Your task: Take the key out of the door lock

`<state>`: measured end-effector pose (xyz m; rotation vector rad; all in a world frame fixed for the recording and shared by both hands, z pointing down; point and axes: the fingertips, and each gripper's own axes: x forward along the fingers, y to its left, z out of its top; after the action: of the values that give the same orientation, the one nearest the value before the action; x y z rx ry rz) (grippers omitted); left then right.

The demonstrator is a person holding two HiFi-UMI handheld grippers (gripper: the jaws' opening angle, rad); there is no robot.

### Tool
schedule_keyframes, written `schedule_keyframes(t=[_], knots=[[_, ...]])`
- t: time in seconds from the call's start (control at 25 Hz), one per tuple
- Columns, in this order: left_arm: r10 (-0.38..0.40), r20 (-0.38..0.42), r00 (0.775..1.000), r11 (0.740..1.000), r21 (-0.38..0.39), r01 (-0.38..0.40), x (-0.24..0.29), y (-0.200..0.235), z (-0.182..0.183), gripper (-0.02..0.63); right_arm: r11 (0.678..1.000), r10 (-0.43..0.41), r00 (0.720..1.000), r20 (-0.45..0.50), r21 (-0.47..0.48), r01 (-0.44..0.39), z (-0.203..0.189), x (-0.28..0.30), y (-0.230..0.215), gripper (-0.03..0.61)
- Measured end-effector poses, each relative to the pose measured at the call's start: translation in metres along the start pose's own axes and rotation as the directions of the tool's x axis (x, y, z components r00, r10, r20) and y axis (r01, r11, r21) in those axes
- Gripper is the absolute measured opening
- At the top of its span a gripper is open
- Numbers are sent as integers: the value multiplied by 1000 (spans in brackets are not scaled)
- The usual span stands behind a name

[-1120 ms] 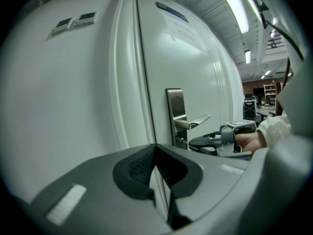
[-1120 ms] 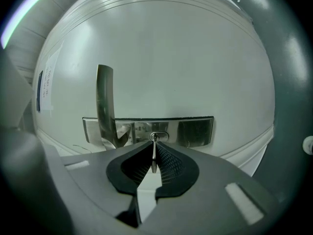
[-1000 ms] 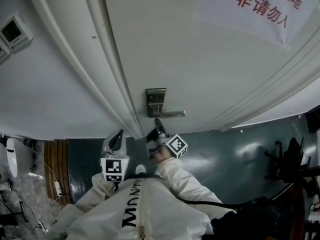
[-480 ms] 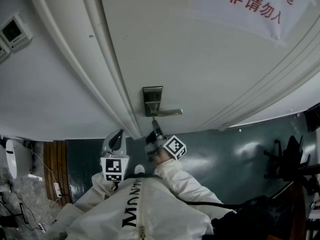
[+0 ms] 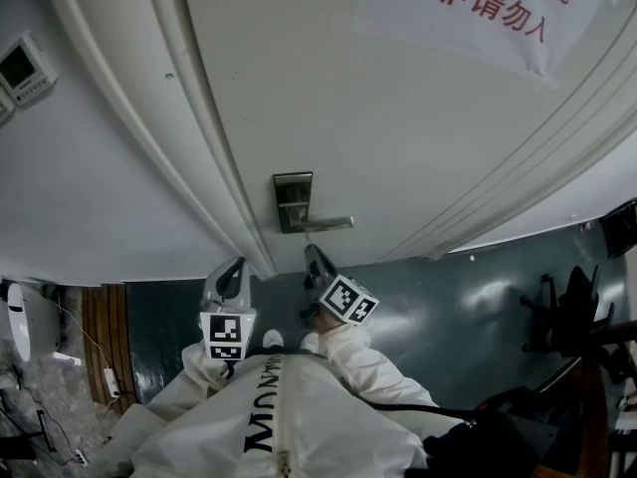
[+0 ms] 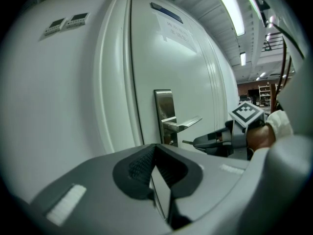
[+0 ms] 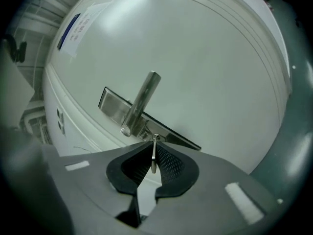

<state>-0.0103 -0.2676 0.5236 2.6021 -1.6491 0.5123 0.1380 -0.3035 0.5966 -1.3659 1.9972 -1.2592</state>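
Key: in the right gripper (image 5: 315, 263), clenched flat between the pads; the key (image 7: 153, 154) points tip-first at the door (image 5: 398, 118), just below the handle (image 5: 328, 224).
Where it sits: seen from the left gripper view, the tip shows a sliver of bare door between it and the lock plate (image 5: 292, 197). Near the plate, but apart from it, as best I can judge.
Right gripper: closed on the key, only the tip poking past the pads.
Left gripper: jaws together with nothing in them; the left gripper (image 6: 155, 150) is held low and to the left of the lock, taking no part.
Done: the key looks clear of the keyhole (the main step, by my reading).
Left: little, as I judge it. Draw the key further off the door and keep the grip firm, since a thin blade could slip.
Count, task things: one door, one lock plate, one key.
Count, tools: two grippers, one loaded and one idle.
Count, other: one lever handle; one paper sign (image 5: 478, 13) with red characters high on the door; two wall panels (image 6: 78, 18) left of the frame.
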Motion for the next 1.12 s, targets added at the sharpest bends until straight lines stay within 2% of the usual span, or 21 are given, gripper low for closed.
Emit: schedule_keyframes(t=[0.12, 0.2, 0.4, 0.6, 0.68, 0.92, 1.12], knots=[[-2, 2, 1000, 1000, 0, 2, 3, -2, 1, 0, 985, -11, 1000, -17, -172, 8, 7, -9, 10, 21], [-1, 3, 1000, 1000, 1, 1, 6, -2, 2, 0, 954, -29, 999, -23, -298, 21, 11, -14, 17, 21], [0, 3, 1000, 1000, 3, 0, 11, -6, 3, 0, 830, -80, 997, -21, -556, 55, 19, -23, 30, 21], [-2, 5, 1000, 1000, 4, 2, 14, -10, 4, 0, 696, -119, 993, -7, -714, 78, 22, -31, 36, 21], [-2, 5, 1000, 1000, 5, 2, 15, -11, 5, 0, 657, -121, 993, -2, -749, 79, 23, -34, 39, 21], [9, 4, 1000, 1000, 6, -9, 15, -16, 6, 0, 599, -106, 994, 19, -797, 80, 29, -43, 49, 21], [51, 4, 999, 999, 11, -51, 8, -11, 8, 0, 617, -83, 996, 39, -783, 82, 38, -54, 55, 21]])
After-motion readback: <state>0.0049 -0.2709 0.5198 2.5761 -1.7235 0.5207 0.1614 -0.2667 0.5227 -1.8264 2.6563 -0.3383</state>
